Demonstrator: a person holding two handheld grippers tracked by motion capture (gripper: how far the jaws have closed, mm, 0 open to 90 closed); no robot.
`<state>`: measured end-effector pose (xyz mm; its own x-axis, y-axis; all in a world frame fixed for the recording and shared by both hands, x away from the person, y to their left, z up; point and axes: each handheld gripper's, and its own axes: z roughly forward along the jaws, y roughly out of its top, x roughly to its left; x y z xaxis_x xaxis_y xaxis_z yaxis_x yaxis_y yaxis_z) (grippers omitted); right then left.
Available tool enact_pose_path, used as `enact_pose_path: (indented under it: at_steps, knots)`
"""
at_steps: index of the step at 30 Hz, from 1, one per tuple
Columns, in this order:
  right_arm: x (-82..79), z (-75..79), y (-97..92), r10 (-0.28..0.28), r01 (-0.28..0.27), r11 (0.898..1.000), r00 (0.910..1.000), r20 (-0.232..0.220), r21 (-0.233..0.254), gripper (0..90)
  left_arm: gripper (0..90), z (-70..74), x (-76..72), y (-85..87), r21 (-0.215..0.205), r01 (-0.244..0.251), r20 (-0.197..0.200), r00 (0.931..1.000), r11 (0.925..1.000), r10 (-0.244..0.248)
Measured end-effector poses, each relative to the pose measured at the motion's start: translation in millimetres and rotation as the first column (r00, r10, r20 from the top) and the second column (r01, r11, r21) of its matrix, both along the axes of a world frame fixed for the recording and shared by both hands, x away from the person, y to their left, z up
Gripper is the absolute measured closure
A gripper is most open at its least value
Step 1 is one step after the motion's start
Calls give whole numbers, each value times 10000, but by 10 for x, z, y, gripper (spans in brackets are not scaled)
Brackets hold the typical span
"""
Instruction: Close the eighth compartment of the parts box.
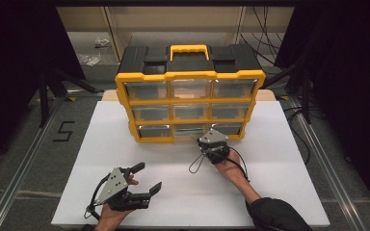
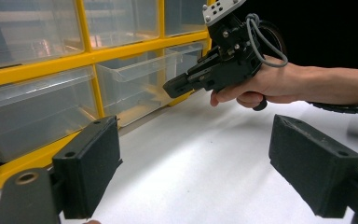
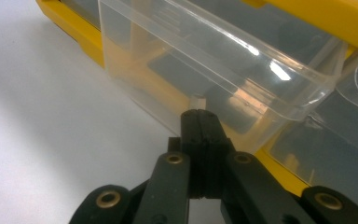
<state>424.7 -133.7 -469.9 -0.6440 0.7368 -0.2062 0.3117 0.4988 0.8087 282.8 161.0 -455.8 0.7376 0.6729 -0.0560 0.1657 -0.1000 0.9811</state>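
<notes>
The right gripper (image 3: 199, 116), jaws closed on the small front tab of the clear bottom-middle drawer (image 3: 223, 79) in the yellow organizer (image 1: 190, 77), is drawing it out, best kept straight and level, while the left gripper (image 1: 147, 177) is waiting open over the white tabletop (image 1: 279, 183).

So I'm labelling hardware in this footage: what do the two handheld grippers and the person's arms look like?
Both are black, two-jawed tools. The left gripper has thick, blocky black pads, brass-coloured pivot pins and a grey three-cornered plate with dark holes. The right gripper carries a similar plate and a looping grey cable. The right arm wears a dark sleeve; the left forearm is bare.
</notes>
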Motion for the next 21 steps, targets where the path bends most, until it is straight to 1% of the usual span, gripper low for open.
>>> enact_pose_path:
  at_steps: [21]
  knots:
    - [42,-8,3,-66,66,10000,10000,46,14,900,161,-1,-2,0,-7,10,-3,10000,10000,-10]
